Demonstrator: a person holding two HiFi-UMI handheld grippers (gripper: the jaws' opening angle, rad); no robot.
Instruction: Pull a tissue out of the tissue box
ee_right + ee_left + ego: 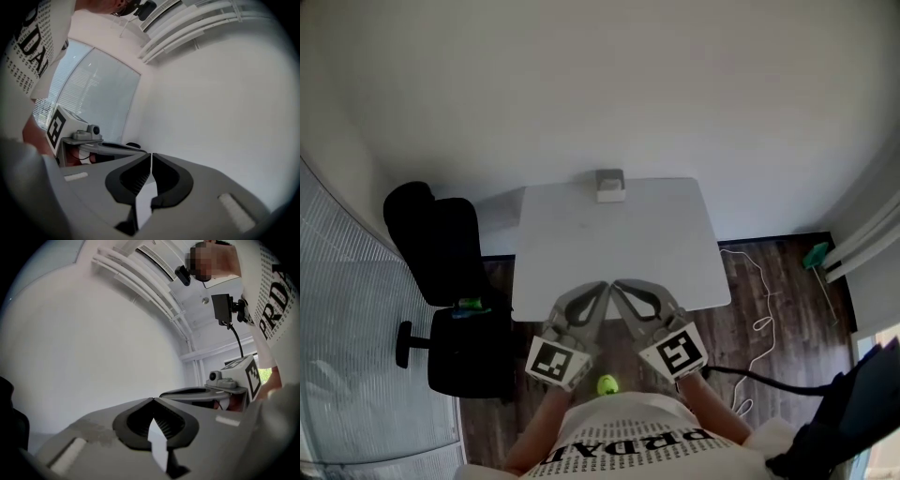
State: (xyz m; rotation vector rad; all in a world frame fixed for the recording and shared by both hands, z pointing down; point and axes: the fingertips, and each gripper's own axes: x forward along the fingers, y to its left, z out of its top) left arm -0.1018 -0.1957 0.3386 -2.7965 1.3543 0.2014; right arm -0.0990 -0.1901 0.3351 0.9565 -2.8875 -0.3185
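Note:
The tissue box (609, 185), small and pale grey, stands at the middle of the far edge of the white table (581, 234), against the wall. Both grippers hover side by side over the table's near edge, pointing toward the box and well short of it. My left gripper (601, 287) is shut with nothing between its jaws; in the left gripper view (152, 399) its tips meet. My right gripper (618, 284) is also shut and empty, its tips together in the right gripper view (151, 154). The box shows in neither gripper view.
A black office chair (441, 272) stands left of the table. White cables (759, 281) trail over the dark wood floor on the right, near a green object (816, 255). A yellow-green ball (607, 384) lies below the grippers. A white wall rises behind the table.

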